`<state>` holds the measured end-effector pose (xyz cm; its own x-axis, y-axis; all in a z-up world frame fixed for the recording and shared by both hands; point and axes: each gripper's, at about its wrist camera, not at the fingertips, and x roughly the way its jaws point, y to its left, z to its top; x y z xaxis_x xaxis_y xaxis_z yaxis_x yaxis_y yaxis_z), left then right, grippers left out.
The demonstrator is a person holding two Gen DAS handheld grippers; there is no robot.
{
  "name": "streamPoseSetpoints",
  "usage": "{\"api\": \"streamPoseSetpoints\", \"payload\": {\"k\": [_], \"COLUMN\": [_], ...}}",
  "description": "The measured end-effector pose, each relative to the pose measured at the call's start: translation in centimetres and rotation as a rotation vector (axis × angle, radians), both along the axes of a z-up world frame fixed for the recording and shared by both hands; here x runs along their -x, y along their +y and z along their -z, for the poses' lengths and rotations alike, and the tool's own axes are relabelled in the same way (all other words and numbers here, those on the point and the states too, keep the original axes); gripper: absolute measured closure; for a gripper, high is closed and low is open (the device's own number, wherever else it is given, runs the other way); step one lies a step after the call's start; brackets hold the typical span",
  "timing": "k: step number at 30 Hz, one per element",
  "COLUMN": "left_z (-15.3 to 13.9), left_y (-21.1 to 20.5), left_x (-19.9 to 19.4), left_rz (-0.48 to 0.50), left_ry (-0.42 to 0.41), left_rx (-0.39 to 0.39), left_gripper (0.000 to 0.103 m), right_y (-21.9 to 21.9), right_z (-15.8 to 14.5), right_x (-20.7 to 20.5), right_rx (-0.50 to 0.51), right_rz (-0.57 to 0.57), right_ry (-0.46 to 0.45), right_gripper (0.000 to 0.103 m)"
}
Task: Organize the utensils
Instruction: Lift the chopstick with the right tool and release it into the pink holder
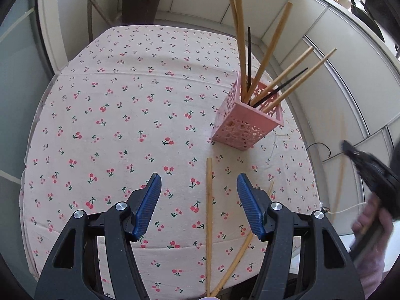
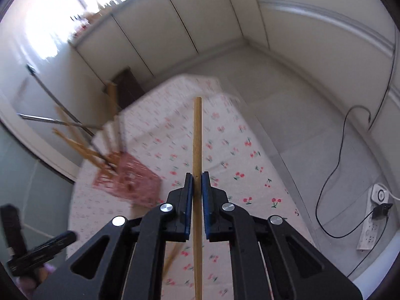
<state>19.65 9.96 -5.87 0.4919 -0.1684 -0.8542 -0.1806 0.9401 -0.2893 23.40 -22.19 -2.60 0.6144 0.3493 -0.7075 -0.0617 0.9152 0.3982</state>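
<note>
- The right gripper [image 2: 197,183] has its fingers clenched on 1 chopstick [image 2: 197,135], raised clear of the table [image 2: 250,165], likely bound for the pink holder [image 1: 246,127].
- The left gripper [image 1: 198,192] hovers released over 2 loose chopsticks [image 1: 209,215], probably next.

In the right wrist view the pink holder [image 2: 127,182] and the chopsticks standing in it [image 2: 82,147] are smeared by motion blur, so its cut-out pattern and their number cannot be read there. The held chopstick [image 2: 197,150] runs off the bottom edge, its lower end unseen. The left gripper [image 2: 37,252] shows only as a dark blurred shape at the near left.

In the left wrist view the right gripper [image 1: 372,172] is blurred at the right edge and its jaws cannot be made out. A loose chopstick [image 1: 209,225] on the tablecloth [image 1: 112,125] is cut off at the bottom edge, and a second loose chopstick [image 1: 235,260] passes partly behind the right finger.
</note>
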Motion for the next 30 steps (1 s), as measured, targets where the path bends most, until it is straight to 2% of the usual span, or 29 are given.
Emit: {"api": "streamPoseSetpoints", "payload": {"k": [2, 5, 8, 12, 16, 18, 23, 27, 29, 30], "left_z": [-0.1, -0.3, -0.6, -1.2, -2.0, -2.4, -3.0, -2.7, -2.5, -2.4], "left_y": [0.3, 0.8, 1.2, 1.8, 3.1, 3.8, 4.5, 4.6, 4.9, 5.1], "left_x": [0.1, 0.2, 0.3, 0.4, 0.5, 0.5, 0.1, -0.5, -0.6, -0.7], "left_rz": [-0.013, -0.032, -0.048, -0.075, -0.11, -0.126, -0.134, -0.119, -0.122, -0.131], "left_ry": [-0.003, -0.009, -0.016, -0.028, -0.048, -0.059, -0.072, -0.055, -0.05, -0.049], "left_rx": [0.009, 0.033, 0.037, 0.068, 0.111, 0.145, 0.166, 0.156, 0.146, 0.142], "left_gripper": [0.043, 0.043, 0.043, 0.043, 0.043, 0.043, 0.042, 0.041, 0.041, 0.041], "right_y": [0.1, 0.8, 1.9, 5.4, 9.5, 11.5, 14.8, 15.9, 15.9, 15.6], "right_z": [-3.0, -7.8, -11.0, -13.8, -15.1, -15.3, -13.5, -9.8, -7.4, -6.3], "right_x": [2.1, 6.7, 8.8, 7.0, 4.1, 2.8, -1.6, -4.9, -5.7, -5.7], "right_rx": [0.005, 0.038, 0.042, 0.056, 0.067, 0.085, 0.072, 0.074, 0.065, 0.062], "right_rz": [-0.004, 0.01, 0.028, 0.061, 0.079, 0.088, 0.114, 0.149, 0.14, 0.143], "right_ry": [-0.093, -0.309, -0.44, -0.529, -0.599, -0.641, -0.644, -0.634, -0.592, -0.568], "right_gripper": [0.095, 0.095, 0.095, 0.095, 0.095, 0.095, 0.095, 0.095, 0.094, 0.088]}}
